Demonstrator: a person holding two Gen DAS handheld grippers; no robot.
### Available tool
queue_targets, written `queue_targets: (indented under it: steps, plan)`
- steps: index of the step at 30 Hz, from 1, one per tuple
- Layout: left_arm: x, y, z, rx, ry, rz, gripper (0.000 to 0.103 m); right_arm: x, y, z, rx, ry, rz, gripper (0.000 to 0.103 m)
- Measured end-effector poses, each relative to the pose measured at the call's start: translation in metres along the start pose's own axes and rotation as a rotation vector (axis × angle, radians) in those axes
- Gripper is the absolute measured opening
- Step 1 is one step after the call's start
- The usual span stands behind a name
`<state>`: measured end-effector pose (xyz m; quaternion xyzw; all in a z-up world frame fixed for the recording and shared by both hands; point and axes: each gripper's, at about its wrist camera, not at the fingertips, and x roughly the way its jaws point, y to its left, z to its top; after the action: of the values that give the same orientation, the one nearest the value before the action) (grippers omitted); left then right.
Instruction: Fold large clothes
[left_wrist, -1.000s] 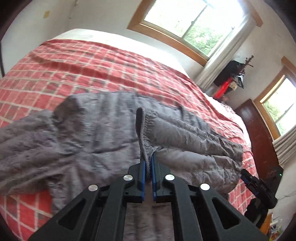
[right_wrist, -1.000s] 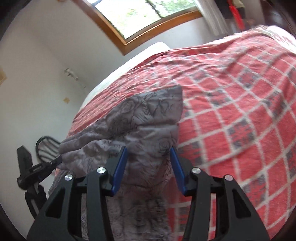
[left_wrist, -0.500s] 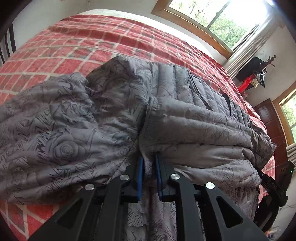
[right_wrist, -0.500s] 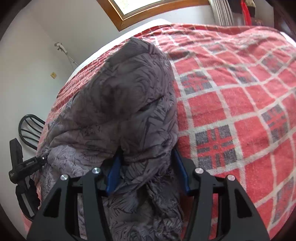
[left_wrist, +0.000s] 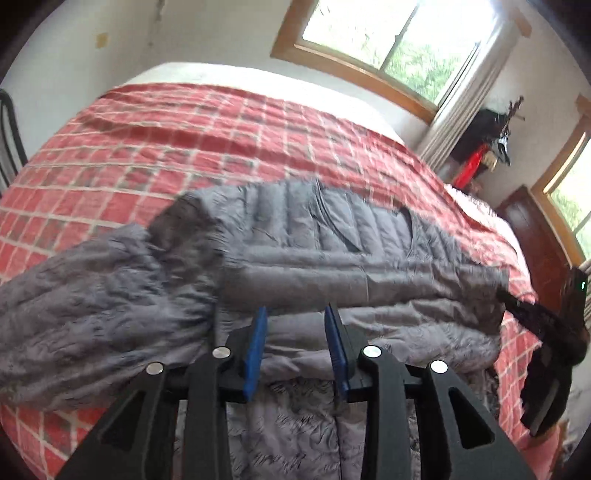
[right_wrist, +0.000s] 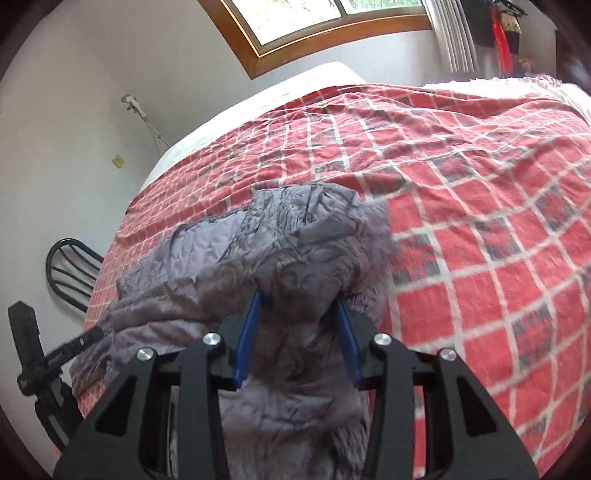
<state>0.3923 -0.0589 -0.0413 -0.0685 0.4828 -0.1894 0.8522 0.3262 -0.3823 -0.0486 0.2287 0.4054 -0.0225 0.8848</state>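
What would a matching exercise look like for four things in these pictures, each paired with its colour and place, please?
Things:
1. quilted jacket
2. bedspread
3. chair
4. window frame

Descriptions:
A. red check with pale lines, covering the bed
B. brown wood, in the wall beyond the bed
C. grey, lying on the bed
D. black, standing beside the bed near the wall

Pairs: 1-C, 2-A, 3-D, 4-B
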Motion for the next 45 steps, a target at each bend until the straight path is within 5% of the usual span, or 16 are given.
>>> queue_targets:
  steps: [7, 13, 18, 25, 30, 35, 45]
  plan:
    - [0.049, 0.005, 0.007, 0.035, 0.047, 0.085, 0.033, 0.07, -0.015, 0.01, 0.018, 0.114, -0.092, 0.04]
    - [0.037, 0.006, 0.008, 0.037, 0.05, 0.089, 0.033, 0.039, -0.01, 0.006, 0.034, 0.081, -0.059, 0.042]
    - [0.003, -0.001, 0.001, 0.053, -0.024, 0.079, 0.046, -0.003, 0.017, -0.008, -0.02, 0.041, 0.038, 0.043]
    - [0.041, 0.013, -0.008, 0.036, 0.085, 0.107, 0.051, 0.04, 0.01, -0.033, 0.011, 0.199, -0.074, 0.039]
    - [0.038, 0.019, -0.005, 0.025, 0.089, 0.098, 0.05, 0.042, 0.017, -0.032, -0.028, 0.2, -0.105, 0.04]
    - [0.019, -0.001, 0.014, 0.031, 0.005, 0.081, 0.05, 0.026, 0.043, -0.006, -0.043, 0.107, -0.048, 0.041]
    - [0.079, -0.024, 0.027, 0.125, 0.107, 0.16, 0.051, 0.094, 0.051, 0.002, -0.022, 0.219, -0.105, 0.039]
